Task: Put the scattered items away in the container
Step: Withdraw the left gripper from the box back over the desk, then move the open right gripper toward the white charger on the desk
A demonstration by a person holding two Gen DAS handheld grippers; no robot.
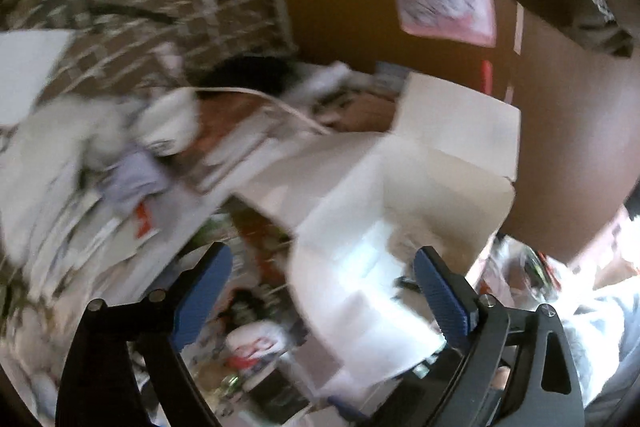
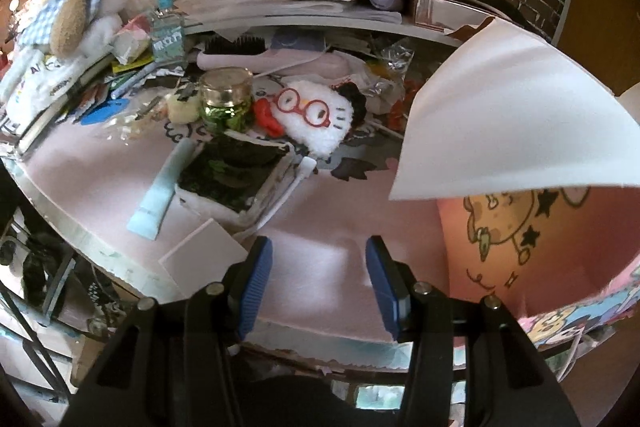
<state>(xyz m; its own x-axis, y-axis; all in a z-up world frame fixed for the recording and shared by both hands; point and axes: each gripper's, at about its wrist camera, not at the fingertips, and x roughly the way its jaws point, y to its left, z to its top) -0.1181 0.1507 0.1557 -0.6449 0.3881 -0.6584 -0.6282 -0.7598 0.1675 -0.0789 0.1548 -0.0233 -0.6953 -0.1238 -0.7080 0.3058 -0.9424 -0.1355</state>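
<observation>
Blur smears the left view — the left gripper [image 1: 322,267] gapes wide, a white sheet [image 1: 360,267] between its fingers, grip unclear. Right gripper [image 2: 319,259] hangs open, empty. The pink box [image 2: 560,267] is half cut off beside it, partly hidden by paper [image 2: 508,115].

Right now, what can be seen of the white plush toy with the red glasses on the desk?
The white plush toy is fluffy, with round red glasses, whisker marks, a red bow at its left and a black patch at its upper right. It lies tilted on the pink desk mat, beside the gold-lidded glass jar, beyond the open right gripper, which is not touching it.
</observation>
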